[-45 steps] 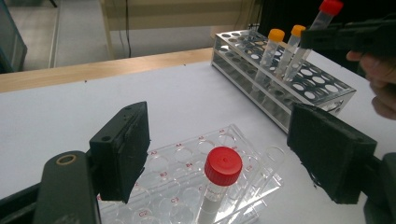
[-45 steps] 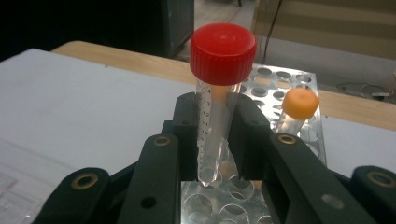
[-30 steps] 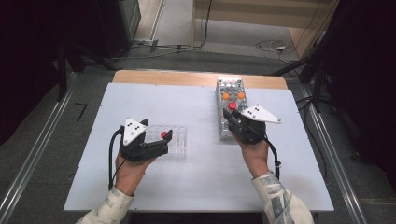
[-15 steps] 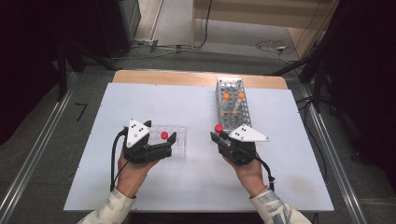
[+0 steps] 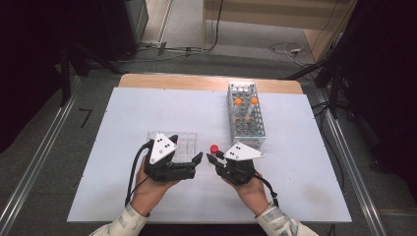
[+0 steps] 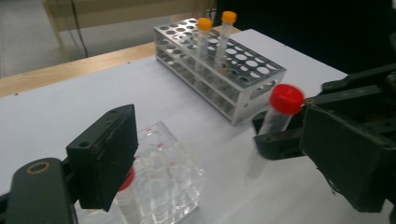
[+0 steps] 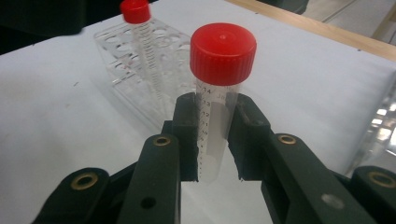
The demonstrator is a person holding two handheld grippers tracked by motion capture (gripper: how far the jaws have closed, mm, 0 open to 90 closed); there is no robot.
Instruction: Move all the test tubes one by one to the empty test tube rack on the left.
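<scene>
Red-capped clear plastic tube [image 7: 218, 98] stands upright btwn the two black jaws of the right gripper [image 7: 214, 140], cap and top of the graduated scale clear above the pads. Jaws clenched on the tube body, both pads in contact, approx mid-length. In the high view the right gripper [image 5: 215, 158] sits toward the near edge of the white bench [image 5: 123, 113], about mid-width, and holds the tube [image 5: 215, 149] above the bench surface, just off the near end of the metal perforated tube rack [image 5: 246, 125].

Left gripper [image 5: 198, 158] lies just beside the right one, to its left, jaws spread wide and released; nothing btwn them. From the left gripper view, the held tube [image 6: 279, 116] appears beyond the gap of the left jaws, not touching them.

Clear acrylic tube rack [image 5: 184, 145] sits near the near edge, left of centre, partly under the left gripper. It holds a second red-capped tube [image 7: 140, 42], upright, in an end slot; exact slot cannot be told.

Metal rack carries two orange-capped tubes [image 6: 212, 35] upright, side by side, toward its far end. Metal rack and acrylic rack well apart.
</scene>
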